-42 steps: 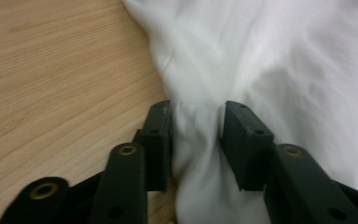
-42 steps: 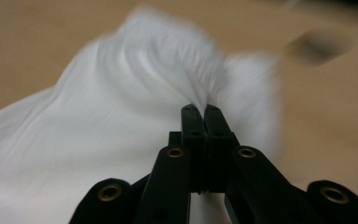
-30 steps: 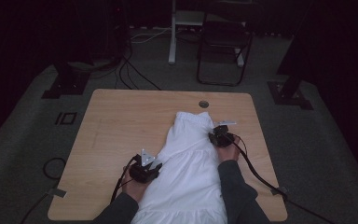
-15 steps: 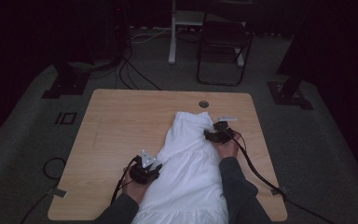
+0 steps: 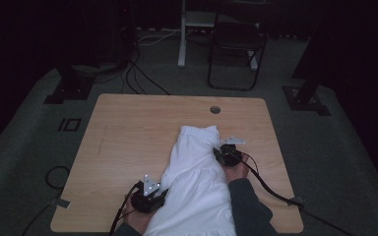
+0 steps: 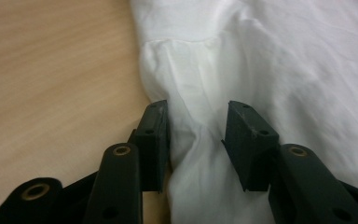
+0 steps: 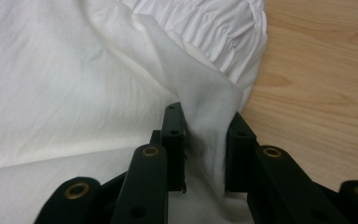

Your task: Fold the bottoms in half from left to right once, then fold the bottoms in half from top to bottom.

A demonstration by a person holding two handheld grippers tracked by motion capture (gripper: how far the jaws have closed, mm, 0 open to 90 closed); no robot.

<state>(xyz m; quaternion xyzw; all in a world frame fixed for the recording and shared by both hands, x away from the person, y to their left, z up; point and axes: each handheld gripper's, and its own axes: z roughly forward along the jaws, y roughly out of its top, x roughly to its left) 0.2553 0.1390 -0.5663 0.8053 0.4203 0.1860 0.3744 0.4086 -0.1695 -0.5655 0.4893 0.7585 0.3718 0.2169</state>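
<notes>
Compared with a second ago, the white garment (image 5: 197, 182) looks narrower across its middle: its left edge has been drawn inward, and the right gripper (image 5: 222, 153) sits a little nearer the person than before, beside the gathered waistband end. The left gripper (image 5: 153, 195) has edged rightward against the cloth's lower left side.

In the left gripper view, the left gripper (image 6: 198, 135) has a fold of the white fabric (image 6: 261, 70) bunched between its jaws; the jaws have just opened slightly, and the cloth touches the left pad while the right pad seems to stand a little off it (the angle is poor, so I cannot tell for sure whether it is pinched). In the right gripper view, the right gripper (image 7: 205, 144) is clamped on a raised ridge of cloth (image 7: 74, 84) just below the elasticated band (image 7: 214, 28); its jaws have just been closing, with the fabric pressed between them.

The garment lies lengthwise down the right-of-centre part of the tabletop (image 5: 128, 128), its hem end hanging over the near edge by the person's sleeves. The whole left half and the far strip of the tabletop, up to the round cable hole (image 5: 215, 109), lie open. A folding chair (image 5: 236, 49) stands well behind the table.

No writing or labels can be read anywhere.
</notes>
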